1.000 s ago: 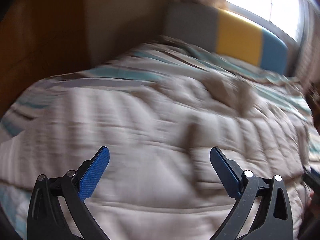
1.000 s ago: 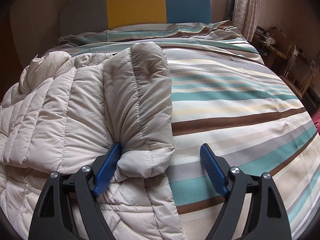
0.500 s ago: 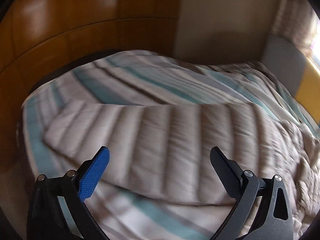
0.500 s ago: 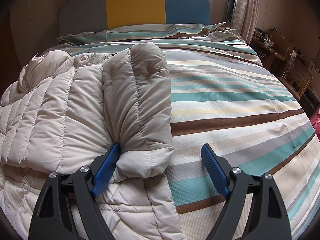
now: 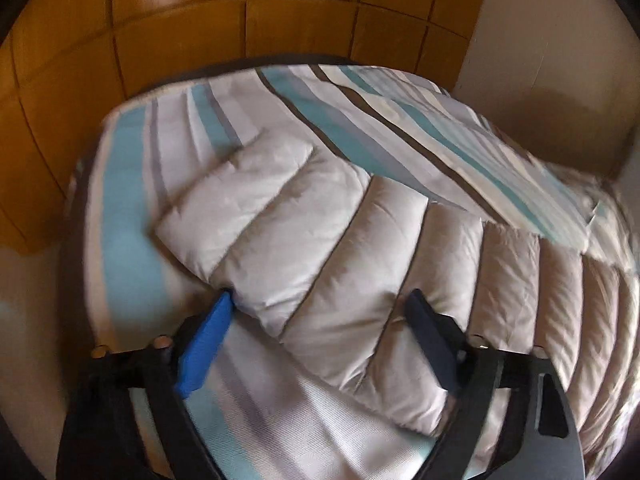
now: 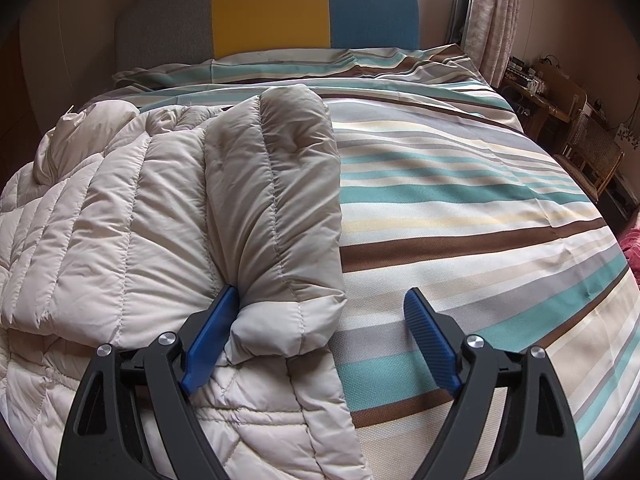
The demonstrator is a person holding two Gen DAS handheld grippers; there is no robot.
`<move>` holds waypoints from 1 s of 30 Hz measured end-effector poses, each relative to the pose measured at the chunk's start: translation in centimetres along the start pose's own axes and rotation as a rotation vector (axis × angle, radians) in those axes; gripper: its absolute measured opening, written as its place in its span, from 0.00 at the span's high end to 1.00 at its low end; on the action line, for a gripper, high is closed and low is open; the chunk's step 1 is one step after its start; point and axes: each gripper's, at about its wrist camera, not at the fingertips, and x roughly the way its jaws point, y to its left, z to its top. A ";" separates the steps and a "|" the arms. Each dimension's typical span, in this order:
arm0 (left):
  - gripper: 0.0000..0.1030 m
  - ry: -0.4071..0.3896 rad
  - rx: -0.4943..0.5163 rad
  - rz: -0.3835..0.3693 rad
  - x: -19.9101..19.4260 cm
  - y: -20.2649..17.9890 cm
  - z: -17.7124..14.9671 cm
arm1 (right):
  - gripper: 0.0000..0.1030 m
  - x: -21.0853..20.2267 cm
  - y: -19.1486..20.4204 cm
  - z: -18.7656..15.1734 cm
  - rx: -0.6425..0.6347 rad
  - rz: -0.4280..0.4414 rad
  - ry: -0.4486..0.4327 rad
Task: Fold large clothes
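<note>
A beige quilted puffer coat (image 6: pixel 120 240) lies on the striped bed. In the right wrist view one sleeve (image 6: pixel 280 208) is folded over the coat's body, its cuff pointing at me. My right gripper (image 6: pixel 320 328) is open around that cuff, the left finger touching its side. In the left wrist view the other sleeve (image 5: pixel 320 248) lies stretched out across the bed, its cuff toward the far left. My left gripper (image 5: pixel 320 320) is open, low over this sleeve, its jaws spanning the sleeve's near edge.
The striped duvet (image 6: pixel 460 208) covers the bed to the right of the coat. A grey, yellow and blue headboard (image 6: pixel 268 12) stands at the far end. Wooden wall panels (image 5: pixel 200 28) run close along the bed's left side. A desk and chair (image 6: pixel 580 148) stand at the right.
My left gripper has swung left from the coat's body to the outstretched sleeve and come down close over it. My right gripper has stayed open at the folded sleeve's cuff.
</note>
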 end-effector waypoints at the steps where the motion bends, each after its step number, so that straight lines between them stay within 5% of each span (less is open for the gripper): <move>1: 0.21 0.003 -0.011 0.001 0.3 0.0 0.0 | 0.18 0.0 0.0 0.0 -0.001 -0.003 0.000; 4: 0.41 0.001 -0.011 0.004 0.5 -0.9 0.1 | 0.18 0.1 0.2 0.0 -0.004 -0.010 -0.001; 6: 0.78 -0.009 0.001 -0.045 0.3 -1.7 0.1 | 0.18 0.1 0.3 0.1 -0.007 -0.015 -0.001; 8: 0.84 -0.031 0.008 -0.056 -0.2 -2.3 0.0 | 0.18 0.1 0.4 0.1 -0.006 -0.016 -0.001; 18: 0.87 -0.289 0.040 -0.075 -6.6 -4.6 0.5 | 0.17 0.1 0.3 0.0 -0.006 -0.015 -0.001; 22: 0.87 -0.383 0.124 -0.156 -10.5 -7.6 -0.3 | 0.17 0.1 0.4 0.0 -0.006 -0.015 -0.001; 30: 0.87 -0.435 0.335 -0.311 -15.2 -14.1 -5.0 | 0.17 0.1 0.3 0.0 -0.006 -0.014 -0.001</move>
